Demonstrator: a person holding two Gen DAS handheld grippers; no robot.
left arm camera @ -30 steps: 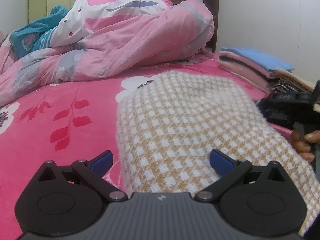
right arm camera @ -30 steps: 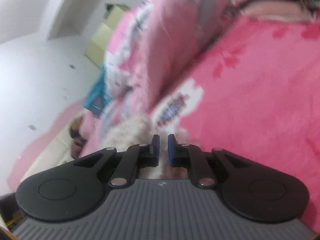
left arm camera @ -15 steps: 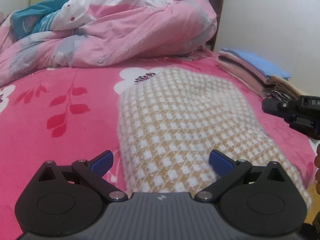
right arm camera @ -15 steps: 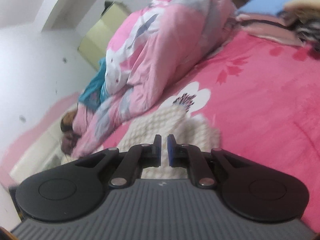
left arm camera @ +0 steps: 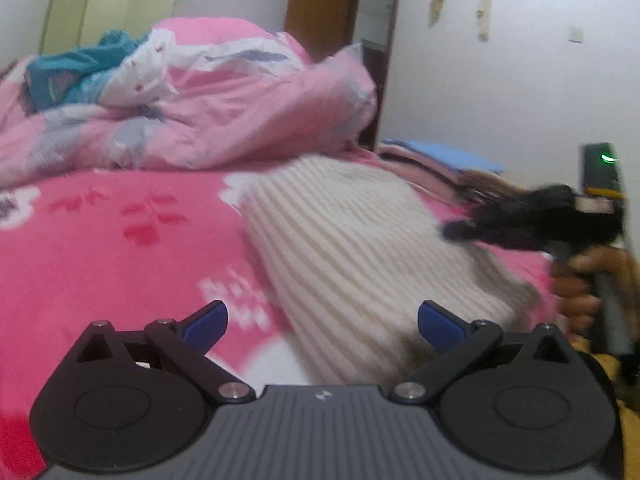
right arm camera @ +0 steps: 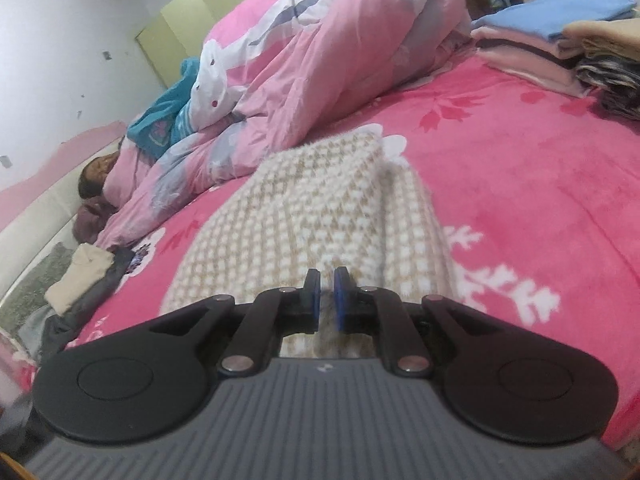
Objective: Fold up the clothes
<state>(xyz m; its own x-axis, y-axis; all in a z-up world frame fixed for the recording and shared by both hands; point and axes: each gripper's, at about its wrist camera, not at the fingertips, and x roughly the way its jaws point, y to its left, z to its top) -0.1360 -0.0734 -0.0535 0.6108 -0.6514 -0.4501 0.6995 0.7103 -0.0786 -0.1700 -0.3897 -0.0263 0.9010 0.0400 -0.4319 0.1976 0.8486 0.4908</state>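
A folded cream-and-tan checked knit sweater (left arm camera: pixel 352 240) lies on the pink flowered bed cover (left arm camera: pixel 100 240). My left gripper (left arm camera: pixel 322 320) is wide open just in front of the sweater's near edge, holding nothing. A hand (left arm camera: pixel 576 280) holds my right gripper (left arm camera: pixel 452 232), blurred, at the right over the sweater's right side. In the right wrist view the right gripper (right arm camera: pixel 326 296) is shut, hovering over the near end of the sweater (right arm camera: pixel 320 208), with no cloth seen between its fingers.
A crumpled pink duvet (left arm camera: pixel 240 108) with a teal cloth fills the back of the bed. A stack of folded clothes (right arm camera: pixel 552 28) sits at the far right. Smaller folded garments (right arm camera: pixel 80 276) lie at the left edge. A person's head (right arm camera: pixel 96 168) shows by the headboard.
The left gripper has pulled back and tipped up, still open. The right gripper has swung round level and come over the sweater's right side, still shut.
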